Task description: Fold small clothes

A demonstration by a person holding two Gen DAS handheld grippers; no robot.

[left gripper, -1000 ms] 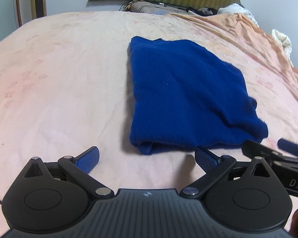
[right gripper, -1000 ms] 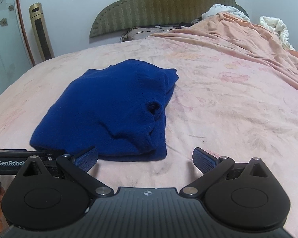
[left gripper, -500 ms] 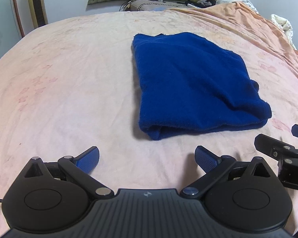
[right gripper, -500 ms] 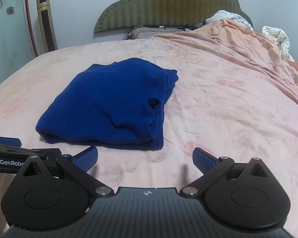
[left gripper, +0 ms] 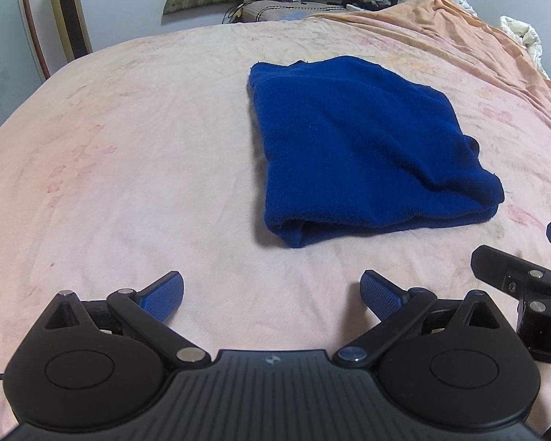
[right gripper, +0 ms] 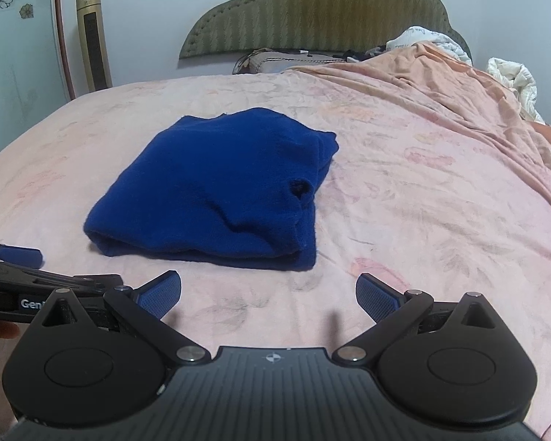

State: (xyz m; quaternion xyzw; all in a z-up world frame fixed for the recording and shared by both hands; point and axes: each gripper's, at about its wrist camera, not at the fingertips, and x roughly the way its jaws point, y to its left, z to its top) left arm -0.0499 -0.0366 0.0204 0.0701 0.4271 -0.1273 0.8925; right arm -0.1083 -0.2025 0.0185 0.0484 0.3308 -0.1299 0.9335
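Observation:
A dark blue knitted garment (left gripper: 360,147) lies folded into a rough rectangle on the pink bed sheet (left gripper: 128,169); it also shows in the right wrist view (right gripper: 216,191). My left gripper (left gripper: 272,294) is open and empty, held back from the garment's near edge. My right gripper (right gripper: 268,294) is open and empty, also short of the near edge. The right gripper's fingers (left gripper: 503,268) show at the right edge of the left wrist view. The left gripper's blue fingertip (right gripper: 18,255) shows at the left edge of the right wrist view.
A peach blanket (right gripper: 440,84) is bunched along the right side of the bed. Pillows and loose clothes (right gripper: 305,57) lie against the green headboard (right gripper: 312,7). A gold tower fan (right gripper: 92,36) stands by the wall at the left.
Both grippers have drawn back and risen from the garment's near edge. The garment now sits farther off in both views. It has not moved.

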